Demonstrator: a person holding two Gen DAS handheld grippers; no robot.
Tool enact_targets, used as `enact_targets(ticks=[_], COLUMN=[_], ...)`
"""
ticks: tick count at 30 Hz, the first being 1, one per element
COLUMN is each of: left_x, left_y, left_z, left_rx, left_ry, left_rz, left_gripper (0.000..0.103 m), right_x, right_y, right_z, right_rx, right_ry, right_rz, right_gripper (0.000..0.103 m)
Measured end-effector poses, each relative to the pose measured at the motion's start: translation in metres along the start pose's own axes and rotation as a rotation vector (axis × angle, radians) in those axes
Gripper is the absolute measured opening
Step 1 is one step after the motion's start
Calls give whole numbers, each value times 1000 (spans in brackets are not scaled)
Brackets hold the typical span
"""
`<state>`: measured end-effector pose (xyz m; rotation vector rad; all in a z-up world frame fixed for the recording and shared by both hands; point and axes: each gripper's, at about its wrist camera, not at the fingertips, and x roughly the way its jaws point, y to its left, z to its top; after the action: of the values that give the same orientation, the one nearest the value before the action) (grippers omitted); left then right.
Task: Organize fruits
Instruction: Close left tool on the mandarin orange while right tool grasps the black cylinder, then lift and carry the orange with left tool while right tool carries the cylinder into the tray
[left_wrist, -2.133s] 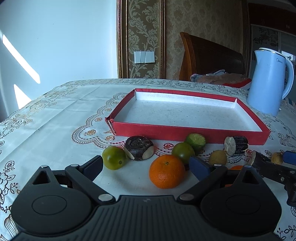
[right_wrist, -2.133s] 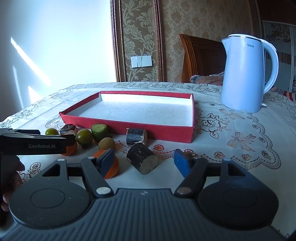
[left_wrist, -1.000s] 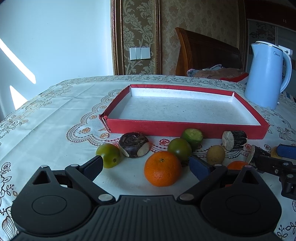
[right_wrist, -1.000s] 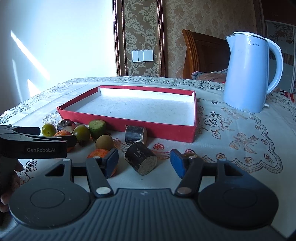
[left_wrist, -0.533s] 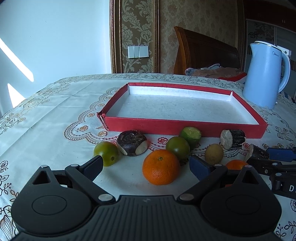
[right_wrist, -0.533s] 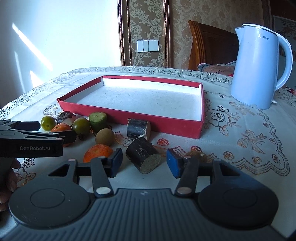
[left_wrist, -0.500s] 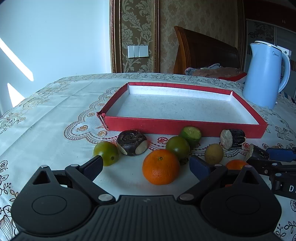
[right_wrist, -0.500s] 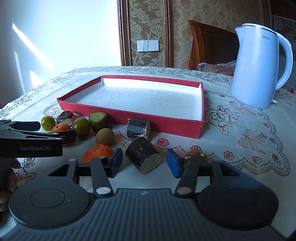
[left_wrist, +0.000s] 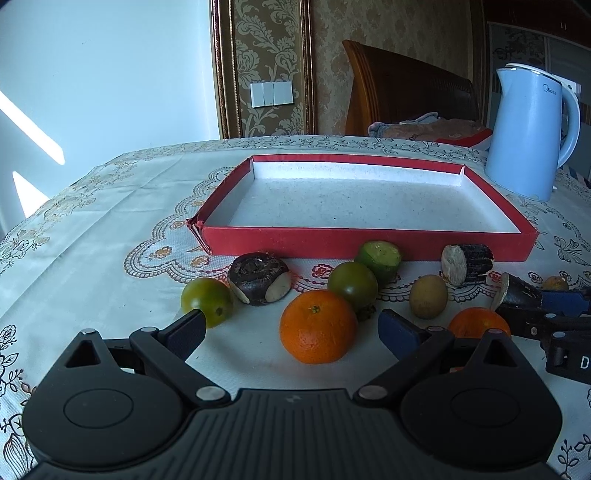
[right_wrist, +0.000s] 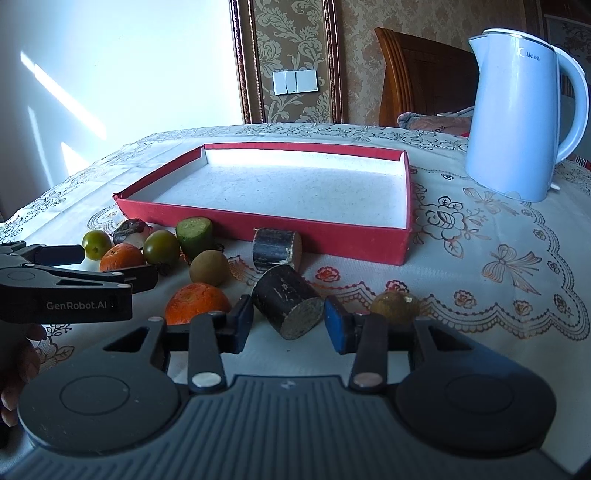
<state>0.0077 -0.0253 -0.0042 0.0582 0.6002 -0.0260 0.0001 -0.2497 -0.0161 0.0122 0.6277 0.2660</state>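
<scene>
While both grippers sit low over the tablecloth (right_wrist: 480, 229), the closest thing to either is a dark cylinder (right_wrist: 286, 304) lying on its side between the tips of the right gripper (right_wrist: 288, 325). Its jaws stand spread a little wider than the piece, with a gap on each side, so nothing is gripped. The cylinder's long axis runs from about 5 o'clock, where its pale cut end faces the camera, back toward 11 o'clock, so it lies nearly along the fingers and the pads would meet its curved sides.

Just past the left finger, at 10 o'clock, rests a small orange (right_wrist: 197, 301). A brownish fruit (right_wrist: 394, 306) sits beyond the right finger at 2 o'clock.

From the left wrist view, the left gripper (left_wrist: 291, 326) is spread wide and empty. A large orange (left_wrist: 318, 326) lies at 12 o'clock, between the 2 fingertips and slightly ahead of them, touching neither that I can see.

Farther on come 2 green fruits, a dark purple fruit (left_wrist: 258, 277), a kiwi-like fruit (left_wrist: 428, 296), a green cut piece (left_wrist: 379, 258) and a 2nd dark cylinder (left_wrist: 467, 263).

Beyond all of these, at 12 o'clock, lies the red tray (left_wrist: 369, 242), holding no fruit. A pale blue kettle (right_wrist: 517, 136) stands at 1 o'clock behind it.

By my judgement each hand has 1 piece lined up, and the right is nearer to closing.
</scene>
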Motion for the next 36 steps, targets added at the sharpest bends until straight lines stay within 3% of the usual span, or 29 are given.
enact_targets(ticks=[11,13,18,25,27,36], left_x=[1,0,2,3,3,2], left_y=[2,1,1,-2,-3,-2], left_z=[0,0,0,-2,-2,-1], left_rx=[-12,-10,-11,2,8,3], left_ry=[-6,-12,-1,3,6,6], left_rz=[-8,-5,-23,-39,-40,-28], left_gripper=[94,90,66,52,43,42], right_x=[0,0,-2,-2,-2,-3], right_y=[-1,-1,-2,-3,-3,0], right_z=[1,1,0,0,0,-1], right_rx=[5,7,15,21,22,16], right_ry=[-1,-3,-10,-11,-12,-24], right_rz=[3,5,8,6,3,-19], right_gripper=[39,39,39,38,38,38])
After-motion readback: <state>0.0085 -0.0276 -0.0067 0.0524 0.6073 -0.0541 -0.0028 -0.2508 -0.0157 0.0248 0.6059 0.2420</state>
